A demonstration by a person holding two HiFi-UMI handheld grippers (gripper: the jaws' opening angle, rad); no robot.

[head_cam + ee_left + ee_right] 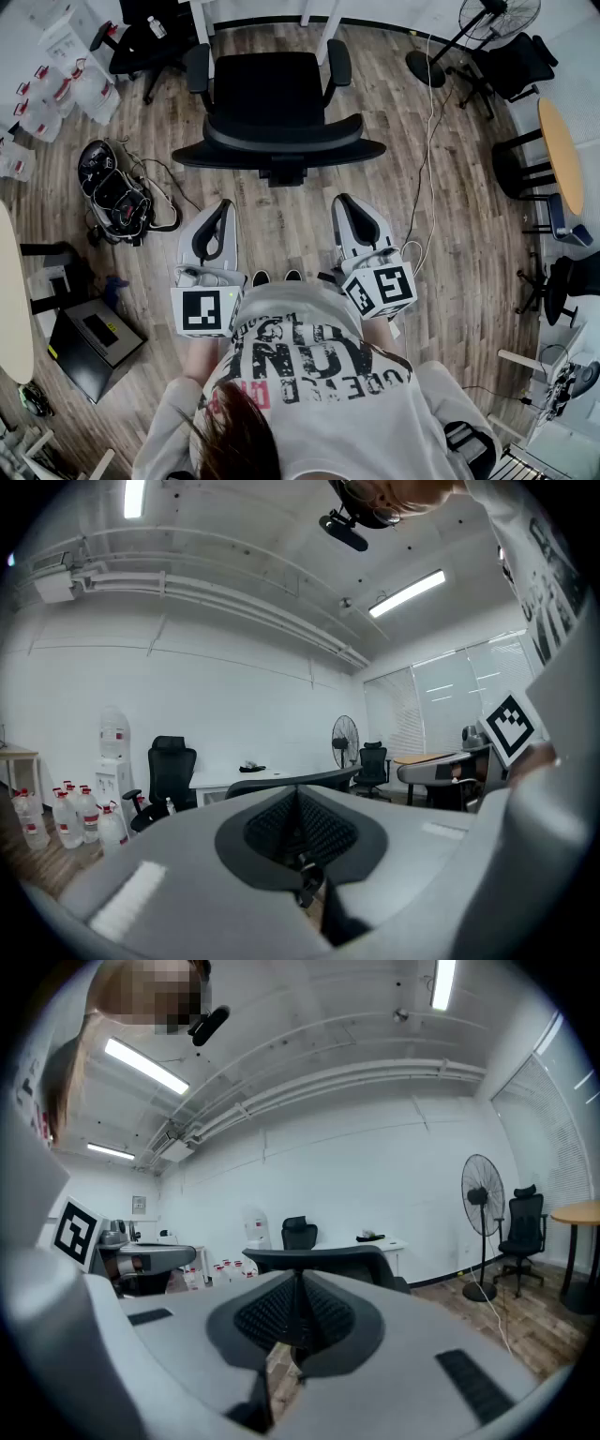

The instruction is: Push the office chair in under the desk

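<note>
The left tool and the right tool are both closed on nothing: in the left gripper view the left tool's ribbed pads meet along a single seam, and the right gripper view shows the same for the right tool. Both are held about level and side by side in front of the person, aimed at the back of the office chair. The chair stands on the wooden floor with its seat turned toward the white tabletop and its backrest toward the person. A strip of bare floor lies between the tool tips and the backrest, so neither tool touches the chair. Judging from that, the step in hand is the approach, and the push itself has not begun. The seat front sits near the tabletop's white legs but the chair looks mostly out in the room. The next move probably calls for bringing both closed tools forward onto the backrest's upper rim, one on each side of its middle. Even pressure should then roll the chair straight between the legs rather than swivel it. A thin cable runs along the floor to the chair's right and could catch a castor if the chair drifts that way.
</note>
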